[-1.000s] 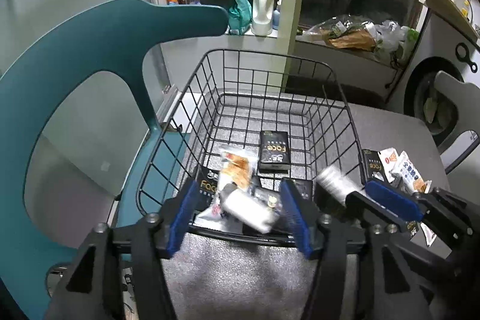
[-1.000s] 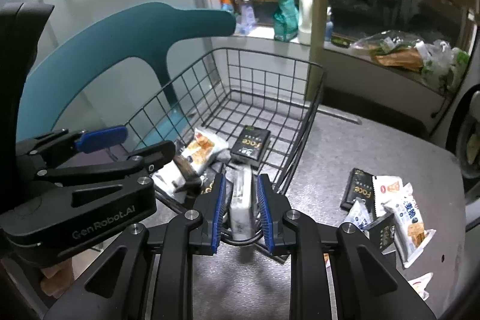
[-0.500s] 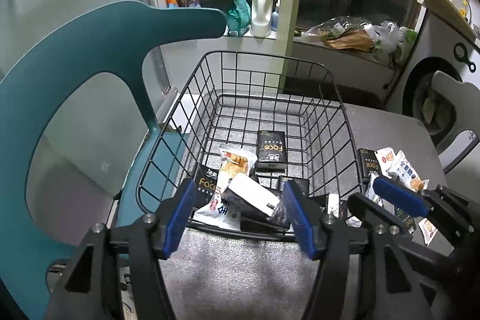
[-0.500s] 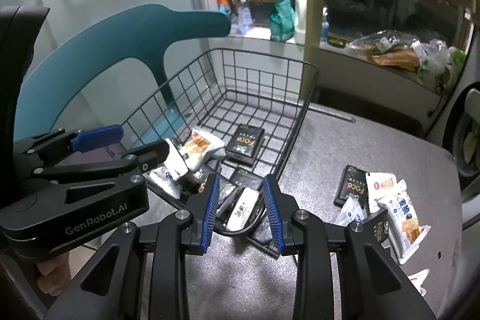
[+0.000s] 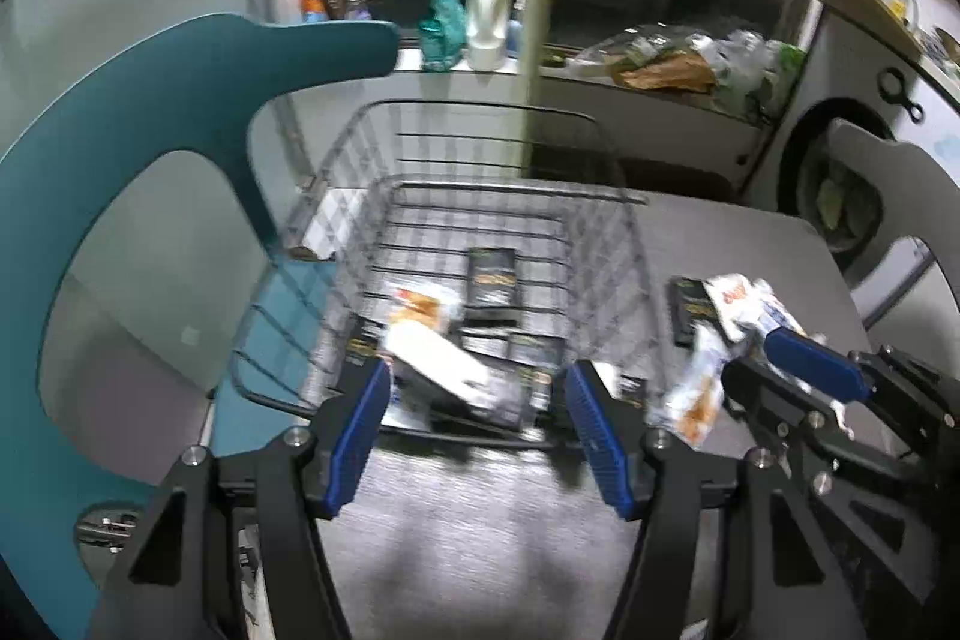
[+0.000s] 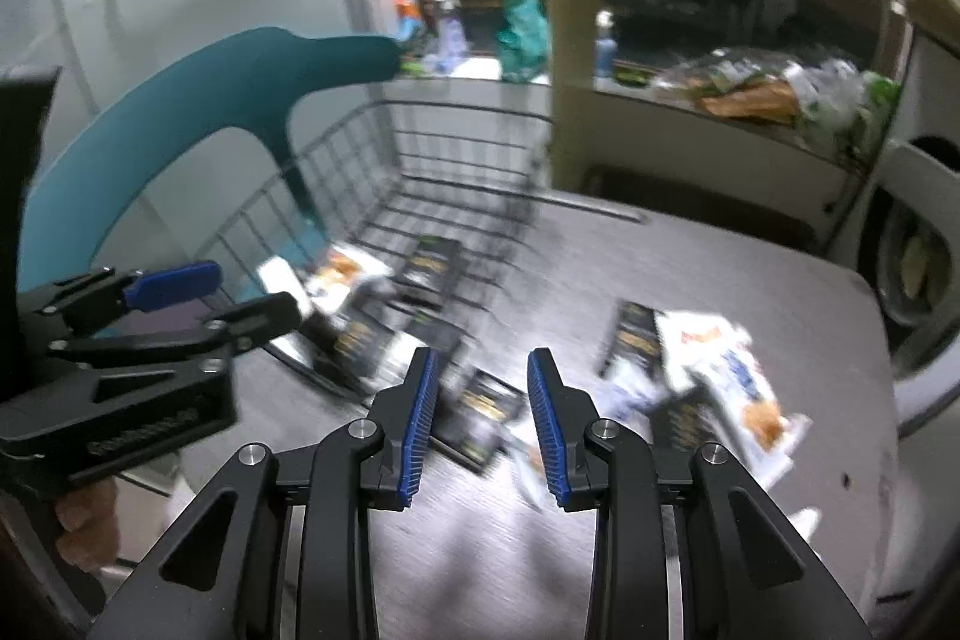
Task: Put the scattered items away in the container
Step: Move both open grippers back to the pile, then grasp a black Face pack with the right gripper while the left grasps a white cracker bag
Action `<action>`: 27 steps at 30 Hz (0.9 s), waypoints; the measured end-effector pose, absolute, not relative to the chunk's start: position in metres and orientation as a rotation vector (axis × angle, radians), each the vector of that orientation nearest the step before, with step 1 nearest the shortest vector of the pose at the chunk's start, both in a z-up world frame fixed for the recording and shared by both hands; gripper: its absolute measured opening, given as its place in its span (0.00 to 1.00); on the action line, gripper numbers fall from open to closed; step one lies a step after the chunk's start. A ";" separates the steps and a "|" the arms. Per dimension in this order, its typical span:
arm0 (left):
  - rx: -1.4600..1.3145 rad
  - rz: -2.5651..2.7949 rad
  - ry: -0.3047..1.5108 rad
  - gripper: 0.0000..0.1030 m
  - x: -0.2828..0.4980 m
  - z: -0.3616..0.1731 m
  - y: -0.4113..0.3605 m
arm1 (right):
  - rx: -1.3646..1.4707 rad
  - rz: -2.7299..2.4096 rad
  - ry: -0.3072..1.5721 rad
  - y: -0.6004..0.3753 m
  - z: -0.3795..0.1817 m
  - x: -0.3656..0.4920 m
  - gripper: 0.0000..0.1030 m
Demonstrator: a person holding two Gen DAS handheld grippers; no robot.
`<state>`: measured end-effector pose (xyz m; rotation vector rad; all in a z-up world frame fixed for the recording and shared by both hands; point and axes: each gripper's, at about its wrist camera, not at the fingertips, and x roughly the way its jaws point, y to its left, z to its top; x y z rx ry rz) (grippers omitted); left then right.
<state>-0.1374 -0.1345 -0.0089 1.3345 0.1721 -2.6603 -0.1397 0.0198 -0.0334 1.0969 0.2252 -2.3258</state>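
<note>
Left gripper (image 5: 477, 421) wide, empty, over wire basket (image 5: 600, 124) rim; right gripper (image 6: 483, 421) narrow, empty, above loose snack packets (image 6: 729, 370) on grey table (image 6: 750, 256). Risk: narrow gap may nudge a dark sachet (image 6: 480, 412) away, not straddle it

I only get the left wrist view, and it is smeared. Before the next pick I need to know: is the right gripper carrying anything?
Observer: No. In the right wrist view, the right gripper stands open, with nothing between its pads.
Operator: What lies nearest in front of it?
Observer: A black packet lies flat on the grey table, outside the wire basket. It shows in the gap between the two fingers.
</note>
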 end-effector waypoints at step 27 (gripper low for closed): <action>1.605 -2.776 -0.251 0.66 -0.184 -0.094 0.023 | 1.382 -2.323 0.215 0.139 -0.144 -0.170 0.39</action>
